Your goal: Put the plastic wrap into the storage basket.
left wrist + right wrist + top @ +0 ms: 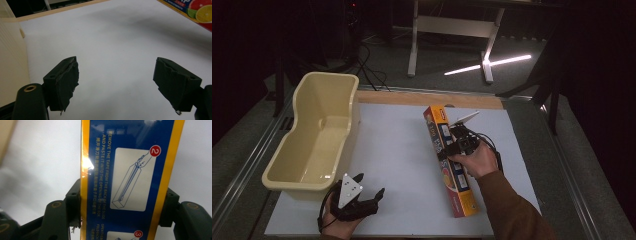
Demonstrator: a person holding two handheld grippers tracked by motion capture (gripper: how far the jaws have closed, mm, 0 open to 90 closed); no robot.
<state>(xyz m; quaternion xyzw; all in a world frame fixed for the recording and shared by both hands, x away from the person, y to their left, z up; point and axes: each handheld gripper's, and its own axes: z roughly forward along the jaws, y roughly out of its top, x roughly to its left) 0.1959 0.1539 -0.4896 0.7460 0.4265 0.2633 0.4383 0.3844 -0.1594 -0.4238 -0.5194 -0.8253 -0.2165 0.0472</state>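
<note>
The right tool (451, 148) is clamped across the long yellow-and-blue cardboard box (449, 159), its two black jaws pressing the box's narrow sides near the middle; the box lies slanted over the right half of the white table (397, 150). The left tool (369, 186) rests near the front edge, jaws spread wide with nothing between them, just beside the cream plastic tub (314, 131).
</note>
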